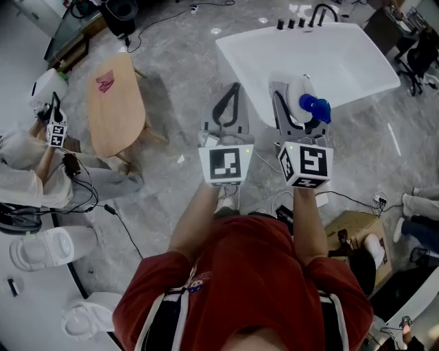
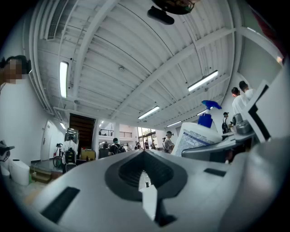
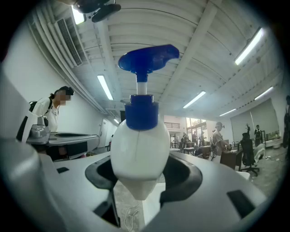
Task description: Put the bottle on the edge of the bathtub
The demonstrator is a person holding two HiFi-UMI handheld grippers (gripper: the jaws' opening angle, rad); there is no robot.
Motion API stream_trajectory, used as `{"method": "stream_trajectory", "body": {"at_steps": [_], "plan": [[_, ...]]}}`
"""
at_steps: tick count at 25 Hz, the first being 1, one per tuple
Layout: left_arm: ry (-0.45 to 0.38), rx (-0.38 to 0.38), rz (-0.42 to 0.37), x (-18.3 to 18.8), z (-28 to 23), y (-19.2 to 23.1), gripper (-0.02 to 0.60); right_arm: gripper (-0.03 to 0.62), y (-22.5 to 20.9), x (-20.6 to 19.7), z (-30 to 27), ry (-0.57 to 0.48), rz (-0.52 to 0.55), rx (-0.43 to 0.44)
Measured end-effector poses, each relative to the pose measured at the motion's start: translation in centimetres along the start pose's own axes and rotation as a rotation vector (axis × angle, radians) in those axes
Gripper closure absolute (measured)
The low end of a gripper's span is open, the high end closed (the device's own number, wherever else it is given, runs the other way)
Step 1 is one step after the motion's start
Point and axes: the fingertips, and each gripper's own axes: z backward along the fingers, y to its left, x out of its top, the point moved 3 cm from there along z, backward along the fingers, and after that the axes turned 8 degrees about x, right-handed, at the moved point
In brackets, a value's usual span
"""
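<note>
A white bottle (image 1: 304, 94) with a blue pump head (image 1: 315, 107) sits between the jaws of my right gripper (image 1: 300, 103), which is shut on its body. In the right gripper view the bottle (image 3: 139, 152) fills the middle, pump end pointing away from the camera. It hangs over the near corner of the white bathtub (image 1: 240, 58). My left gripper (image 1: 232, 92) is just left of it, over the floor beside the tub, jaws closed together with nothing in them. The left gripper view shows the same bottle (image 2: 195, 136) off to its right.
Black tap fittings (image 1: 309, 17) stand on the tub's far rim. An oval wooden table (image 1: 116, 110) is to the left, with a seated person (image 1: 27, 171) beyond it. A cardboard box (image 1: 353, 230) and cables (image 1: 110, 206) lie on the floor near my feet.
</note>
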Motion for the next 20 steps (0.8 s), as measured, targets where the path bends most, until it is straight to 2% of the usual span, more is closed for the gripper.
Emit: {"method": "stream_trajectory", "body": {"at_steps": [13, 20], "plan": [[-0.008, -0.03, 0.012, -0.3, -1.6, 0.5, 0.565, 0.327, 0.0, -0.4, -1.4, 0.013, -0.003, -0.021], [0.005, -0.061, 0.045, -0.9, -1.7, -1.8, 0.566, 0.326, -1.9, -1.4, 0.9, 0.023, -0.018, -0.065]]}}
